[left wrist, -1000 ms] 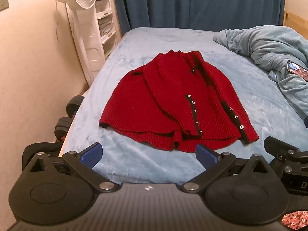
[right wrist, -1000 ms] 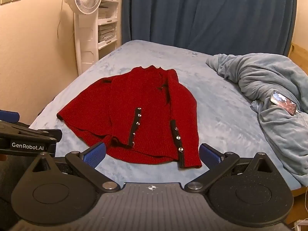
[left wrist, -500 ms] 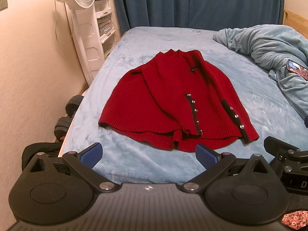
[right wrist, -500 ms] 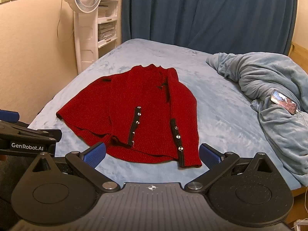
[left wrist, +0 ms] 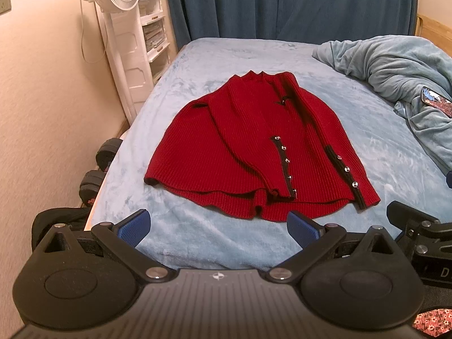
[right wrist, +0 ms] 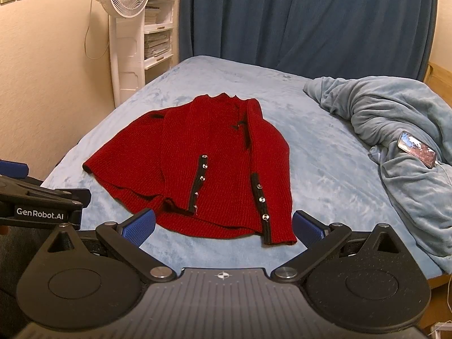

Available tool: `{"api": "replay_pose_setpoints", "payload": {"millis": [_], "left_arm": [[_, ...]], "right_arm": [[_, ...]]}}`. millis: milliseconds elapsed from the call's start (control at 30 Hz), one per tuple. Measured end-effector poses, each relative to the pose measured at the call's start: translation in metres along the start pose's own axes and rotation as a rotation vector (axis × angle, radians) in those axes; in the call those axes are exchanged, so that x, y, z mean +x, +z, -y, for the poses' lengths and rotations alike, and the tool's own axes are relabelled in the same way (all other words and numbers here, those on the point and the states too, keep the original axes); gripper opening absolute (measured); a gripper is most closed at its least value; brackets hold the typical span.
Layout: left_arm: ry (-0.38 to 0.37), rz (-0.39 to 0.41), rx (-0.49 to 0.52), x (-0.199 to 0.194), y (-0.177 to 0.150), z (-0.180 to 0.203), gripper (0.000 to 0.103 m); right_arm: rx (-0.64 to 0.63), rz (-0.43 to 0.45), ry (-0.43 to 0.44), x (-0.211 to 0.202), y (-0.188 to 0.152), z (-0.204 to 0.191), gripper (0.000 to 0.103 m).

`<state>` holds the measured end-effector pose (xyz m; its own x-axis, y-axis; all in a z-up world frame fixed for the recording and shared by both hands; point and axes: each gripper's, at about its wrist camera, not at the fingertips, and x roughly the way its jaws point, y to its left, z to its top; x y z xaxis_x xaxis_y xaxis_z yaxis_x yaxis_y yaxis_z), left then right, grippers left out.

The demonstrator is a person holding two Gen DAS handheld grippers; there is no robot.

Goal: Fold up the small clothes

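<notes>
A red knit cardigan (left wrist: 251,147) with black button bands lies spread on the light blue bed (left wrist: 381,152), collar away from me, both sleeves laid inward over the body. It also shows in the right wrist view (right wrist: 203,169). My left gripper (left wrist: 217,227) is open and empty, held just short of the cardigan's near hem. My right gripper (right wrist: 224,224) is open and empty, just short of the hem near the right button band.
A crumpled blue blanket (right wrist: 395,130) with a phone (right wrist: 416,152) on it lies at the bed's right. A white fan (left wrist: 115,14) and a shelf unit (right wrist: 158,28) stand by the left wall. Dumbbells (left wrist: 99,163) lie on the floor at left.
Both grippers have drifted very slightly; the cardigan sits a touch higher in the right wrist view. Nothing was grasped or moved.
</notes>
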<state>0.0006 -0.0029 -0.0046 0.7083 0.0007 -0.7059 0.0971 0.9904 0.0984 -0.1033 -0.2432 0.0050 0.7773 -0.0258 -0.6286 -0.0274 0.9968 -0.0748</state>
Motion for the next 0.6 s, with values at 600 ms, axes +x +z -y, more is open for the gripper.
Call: {"api": "replay_pose_setpoints", "payload": {"millis": [600], "left_arm": [[-0.001,-0.001,-0.001,0.0001,0.0005,-0.0007,0.102]], "right_arm": [[-0.001,-0.010,0.000,0.0016,-0.0020,-0.0014,0.102]]}}
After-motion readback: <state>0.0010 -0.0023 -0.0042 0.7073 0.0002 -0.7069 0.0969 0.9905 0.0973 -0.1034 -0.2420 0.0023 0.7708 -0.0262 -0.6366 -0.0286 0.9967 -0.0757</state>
